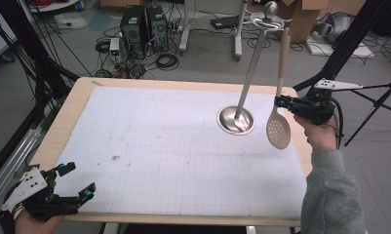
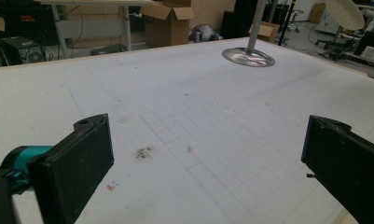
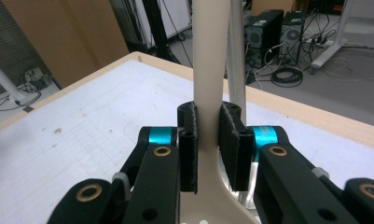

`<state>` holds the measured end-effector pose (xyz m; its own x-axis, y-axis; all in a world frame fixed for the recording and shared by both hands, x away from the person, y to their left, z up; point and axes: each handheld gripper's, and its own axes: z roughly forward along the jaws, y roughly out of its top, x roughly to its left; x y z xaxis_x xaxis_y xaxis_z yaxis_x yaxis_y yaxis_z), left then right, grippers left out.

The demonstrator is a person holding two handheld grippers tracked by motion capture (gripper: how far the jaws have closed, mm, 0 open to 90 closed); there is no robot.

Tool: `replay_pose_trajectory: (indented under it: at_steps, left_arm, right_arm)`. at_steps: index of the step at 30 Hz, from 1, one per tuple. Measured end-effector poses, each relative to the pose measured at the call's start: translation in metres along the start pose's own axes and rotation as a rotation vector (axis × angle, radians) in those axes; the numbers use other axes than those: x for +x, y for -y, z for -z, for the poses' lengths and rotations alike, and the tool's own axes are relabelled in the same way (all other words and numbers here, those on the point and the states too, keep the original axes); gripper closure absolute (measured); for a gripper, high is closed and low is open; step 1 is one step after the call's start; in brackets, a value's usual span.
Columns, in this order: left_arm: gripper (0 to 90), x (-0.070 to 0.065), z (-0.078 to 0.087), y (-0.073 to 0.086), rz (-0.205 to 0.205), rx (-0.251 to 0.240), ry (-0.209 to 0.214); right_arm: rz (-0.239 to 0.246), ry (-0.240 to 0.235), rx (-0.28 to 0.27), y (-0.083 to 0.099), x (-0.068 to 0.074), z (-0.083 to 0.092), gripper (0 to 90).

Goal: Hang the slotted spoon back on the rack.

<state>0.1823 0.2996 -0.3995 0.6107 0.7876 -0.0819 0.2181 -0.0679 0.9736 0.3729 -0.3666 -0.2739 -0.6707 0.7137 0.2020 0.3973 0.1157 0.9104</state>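
Between the right gripper's (image 3: 208,140) pinching pads, a slotted spoon (image 1: 279,127) is hanging beside the stand (image 1: 237,119). Whether it is hooked on cannot be told. Left gripper (image 1: 71,183) is waiting, spread, over the surface (image 1: 149,146).

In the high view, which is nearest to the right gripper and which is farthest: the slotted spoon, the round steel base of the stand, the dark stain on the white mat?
Order from the right gripper:
1. Slotted spoon: clamped between its jaws by the handle, bowl hanging below.
2. Round steel base: left of the gripper, on the mat's right part.
3. Dark stain: far left, toward the near edge.
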Motion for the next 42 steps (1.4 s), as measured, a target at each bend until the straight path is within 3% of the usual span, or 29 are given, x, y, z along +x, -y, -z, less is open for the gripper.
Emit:
replay_pose_trajectory:
  at_steps: [9, 27, 38, 42]
  left_arm:
    - [2.4, 0.001, 0.002, 0.0, 0.003, -0.004, -0.007]
    - [2.4, 0.001, 0.004, 0.0, 0.004, -0.007, -0.007]
    - [2.4, 0.003, -0.002, 0.001, 0.01, 0.002, -0.001]
    - [2.4, 0.004, -0.004, 0.0, 0.006, 0.001, 0.003]
  right_arm:
    - [0.002, 0.034, 0.034, -0.005, 0.004, -0.014, 78.3]
    - [-0.011, 0.06, 0.021, -0.004, 0.008, -0.028, 76.6]
    - [0.024, 0.09, -0.023, 0.001, 0.016, -0.021, 61.9]
    - [0.05, 0.092, -0.054, 0.005, 0.024, -0.018, 48.7]
